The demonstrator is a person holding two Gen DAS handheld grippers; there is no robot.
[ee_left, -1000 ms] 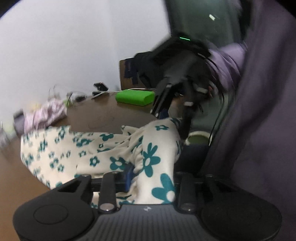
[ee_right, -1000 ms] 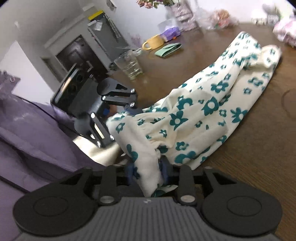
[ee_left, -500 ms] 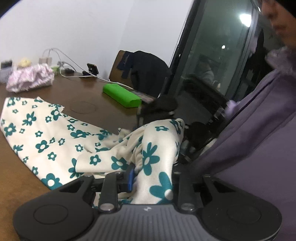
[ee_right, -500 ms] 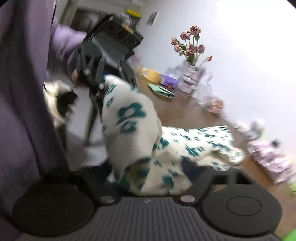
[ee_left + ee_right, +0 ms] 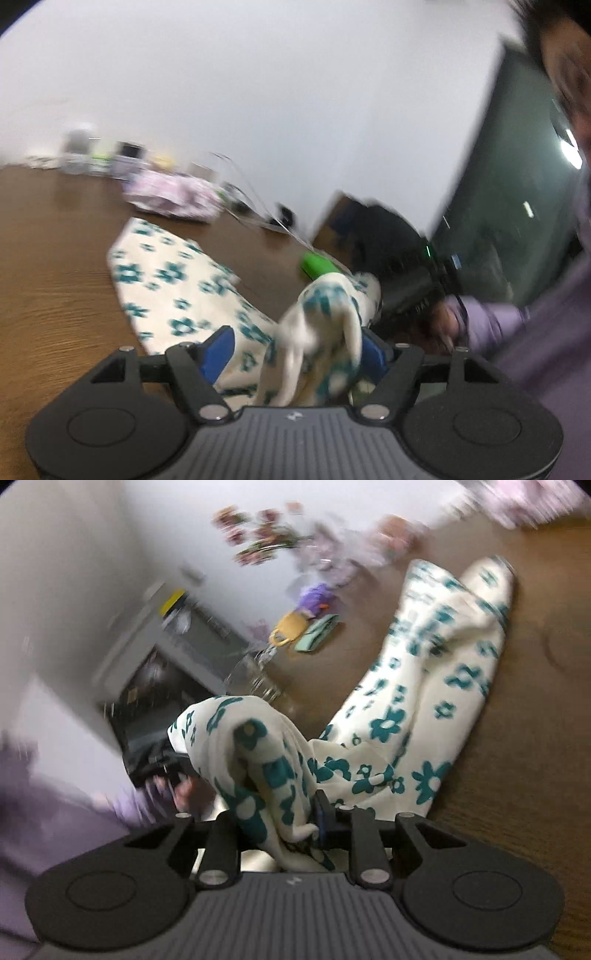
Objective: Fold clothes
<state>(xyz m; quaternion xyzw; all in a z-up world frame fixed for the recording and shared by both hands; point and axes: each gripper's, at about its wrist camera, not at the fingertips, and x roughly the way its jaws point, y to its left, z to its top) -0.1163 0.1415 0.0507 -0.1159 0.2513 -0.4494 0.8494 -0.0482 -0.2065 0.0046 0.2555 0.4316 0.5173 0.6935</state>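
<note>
Garment bunched between two hand-held grippers

Bench point(image 5: 55, 295) of brown wood carries one cream garment with teal flowers point(image 5: 170, 273), its far part lying flat and its near end lifted in a bunch toward both cameras. One left hand-held gripper point(image 5: 295, 349) has its jaws opening, blue pads standing wide, with the bunched cloth between them but not pressed on both sides. One right hand-held gripper point(image 5: 284, 819) has its jaws closing, clamped on a fold of the same garment. Beyond lie a pink bundle point(image 5: 173, 194), one green block point(image 5: 319, 266) and one yellow mug point(image 5: 290, 627), all blurred.
</note>
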